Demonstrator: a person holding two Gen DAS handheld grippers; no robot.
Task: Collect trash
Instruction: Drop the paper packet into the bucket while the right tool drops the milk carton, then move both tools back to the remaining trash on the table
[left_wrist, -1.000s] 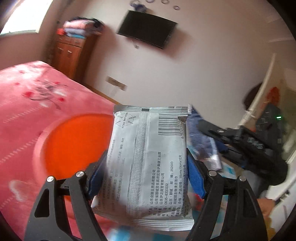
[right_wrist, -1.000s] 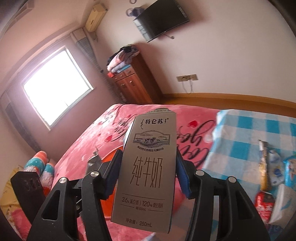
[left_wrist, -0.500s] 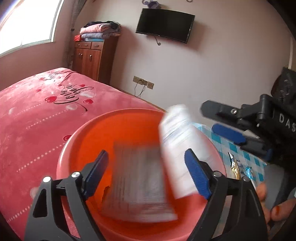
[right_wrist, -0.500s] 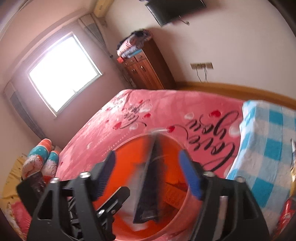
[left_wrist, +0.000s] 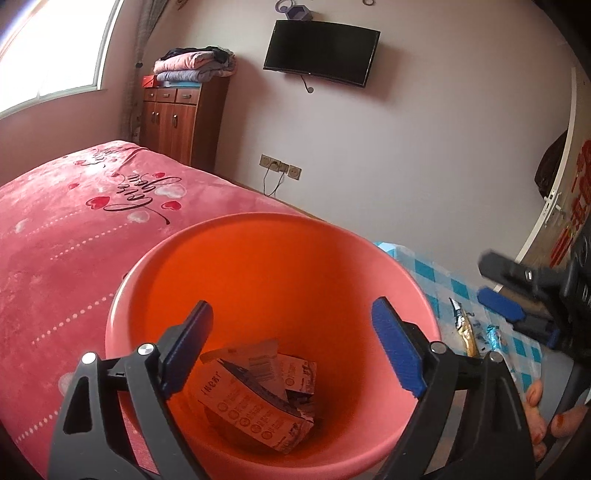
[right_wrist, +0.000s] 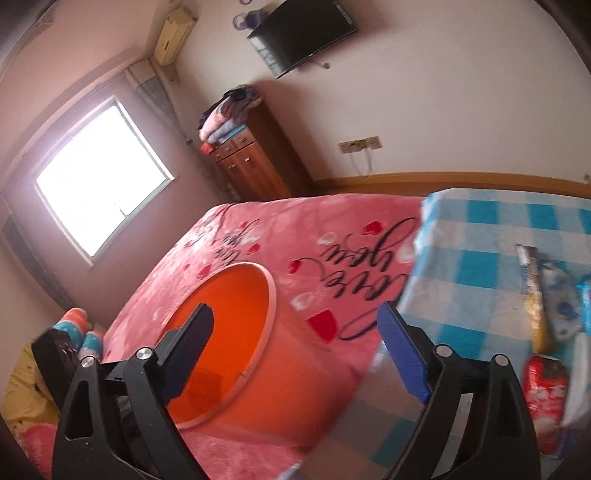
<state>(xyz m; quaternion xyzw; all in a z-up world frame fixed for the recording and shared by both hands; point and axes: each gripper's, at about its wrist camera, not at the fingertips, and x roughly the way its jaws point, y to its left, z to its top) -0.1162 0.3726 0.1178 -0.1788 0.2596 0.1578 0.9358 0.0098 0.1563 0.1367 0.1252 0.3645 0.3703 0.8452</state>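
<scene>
Left gripper (left_wrist: 291, 350): jaws spread wide with nothing between them, hanging over the mouth of the orange bucket (left_wrist: 236, 266).
Right gripper (right_wrist: 295, 350): jaws also wide apart and bare, tilted, with the bucket to its lower left; its blue pads (left_wrist: 498, 310) show at the right edge of the left wrist view.
Orange bucket: stands against the pink bedspread (left_wrist: 74, 229); rim pale, inside bright orange.
Trash in bucket: a flattened milk carton (left_wrist: 255, 410) lies on the bottom, printed with rows of small round icons and a short line of Chinese characters too small to read; a second crumpled pack (left_wrist: 295, 373) lies partly under it.
Trash left out: on the blue-checked cloth (right_wrist: 480, 229) lie a yellow wrapper (right_wrist: 532, 295), a blue-and-white wrapper (right_wrist: 561, 306) and a red packet (right_wrist: 546, 380); their print is blurred.
Bedspread writing: black cursive script among red and white hearts, reading "you" in the right wrist view.
Room: a dark wall TV (left_wrist: 321, 51) and a wooden cabinet (left_wrist: 177, 122) topped with folded clothes.
</scene>
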